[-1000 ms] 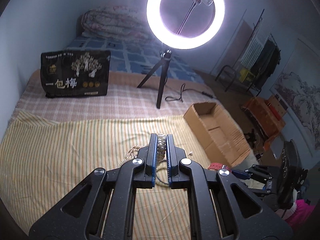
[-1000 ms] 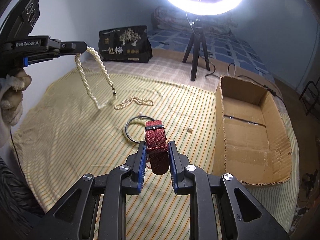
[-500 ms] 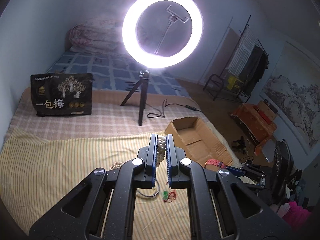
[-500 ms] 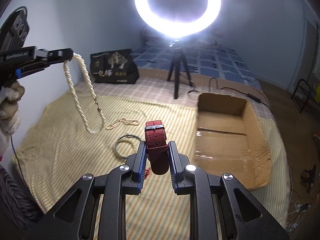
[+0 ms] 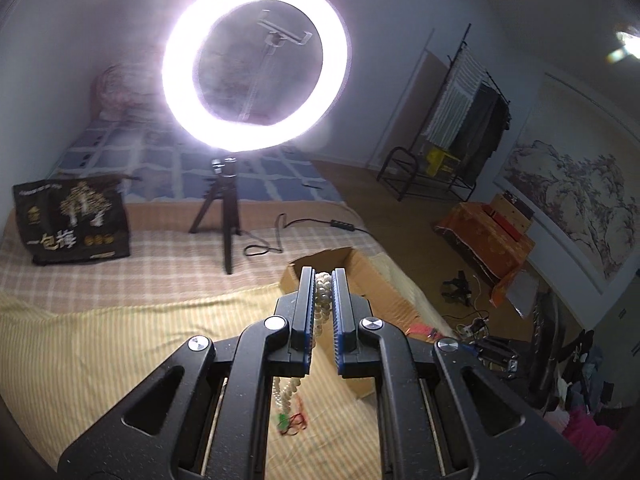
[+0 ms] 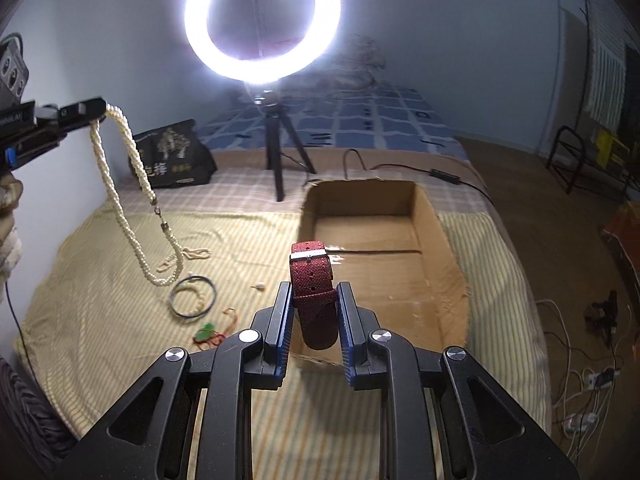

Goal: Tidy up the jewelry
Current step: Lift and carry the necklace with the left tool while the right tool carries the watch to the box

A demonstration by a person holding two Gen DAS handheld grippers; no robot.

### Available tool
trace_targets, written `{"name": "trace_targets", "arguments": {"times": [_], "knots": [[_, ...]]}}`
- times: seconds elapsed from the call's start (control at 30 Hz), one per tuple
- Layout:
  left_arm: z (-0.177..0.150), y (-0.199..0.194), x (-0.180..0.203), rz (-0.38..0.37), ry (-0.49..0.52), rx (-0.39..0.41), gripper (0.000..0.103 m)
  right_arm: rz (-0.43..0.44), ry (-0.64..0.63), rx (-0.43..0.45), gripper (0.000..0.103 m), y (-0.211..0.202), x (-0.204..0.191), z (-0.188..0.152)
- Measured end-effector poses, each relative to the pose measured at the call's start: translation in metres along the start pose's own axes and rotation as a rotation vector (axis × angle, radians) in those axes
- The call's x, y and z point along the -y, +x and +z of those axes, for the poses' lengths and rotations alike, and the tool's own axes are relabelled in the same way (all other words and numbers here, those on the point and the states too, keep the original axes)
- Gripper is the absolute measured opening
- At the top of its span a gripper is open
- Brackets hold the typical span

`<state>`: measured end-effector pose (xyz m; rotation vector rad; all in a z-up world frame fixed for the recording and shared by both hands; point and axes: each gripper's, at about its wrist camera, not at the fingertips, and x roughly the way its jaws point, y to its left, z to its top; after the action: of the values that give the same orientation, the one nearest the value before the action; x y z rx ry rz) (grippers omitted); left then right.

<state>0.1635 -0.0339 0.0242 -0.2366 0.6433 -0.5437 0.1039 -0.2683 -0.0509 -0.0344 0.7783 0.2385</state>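
My left gripper [image 5: 322, 276] is shut on a twisted white pearl necklace [image 5: 323, 300]. In the right wrist view the left gripper [image 6: 94, 110] holds the necklace [image 6: 132, 196] high, its loop hanging above the striped cloth. My right gripper [image 6: 311, 296] is shut on a red fabric watch strap [image 6: 313, 280], upright, just before the near left corner of the open cardboard box [image 6: 436, 232]. The box [image 5: 380, 280] also shows beyond my left fingertips. On the cloth lie a thin pearl chain [image 6: 188, 256], a dark bangle [image 6: 192, 296], a red cord with a green charm [image 6: 212, 334] and a small earring [image 6: 259, 286].
A lit ring light on a tripod [image 6: 276, 160] stands behind the box, its cable [image 6: 440, 174] trailing right. A black printed bag [image 6: 172, 156] stands at the back left. The bed edge drops to the floor at right, with cables [image 6: 580, 400] there.
Both grippers have risen and moved right toward the box. The hanging necklace came along with the left gripper. The watch strap now stands over the box's near corner.
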Motion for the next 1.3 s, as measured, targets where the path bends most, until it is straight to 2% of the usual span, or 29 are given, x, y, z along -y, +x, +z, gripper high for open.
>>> {"name": "trace_targets", "arguments": {"times": [0.4,0.73,1.03,1.3], "knots": [[0.028,0.055,0.047,-0.044,0.059,-0.014,0.006,-0.026,0.040,-0.013,0.019,-0.004,0.026,-0.003],[0.049,0.107,0.079,-0.030,0.119,-0.044,0.006,-0.041,0.076,-0.032,0.019,0.004,0.040,0.003],[0.040,0.151,0.093,0.037,0.189,-0.075,0.006,-0.063,0.104,-0.050,0.019,0.016,0.054,0.006],[0.031,0.171,0.097,0.052,0.204,-0.095,0.006,-0.074,0.111,-0.074,0.019,0.025,0.061,0.005]]}}
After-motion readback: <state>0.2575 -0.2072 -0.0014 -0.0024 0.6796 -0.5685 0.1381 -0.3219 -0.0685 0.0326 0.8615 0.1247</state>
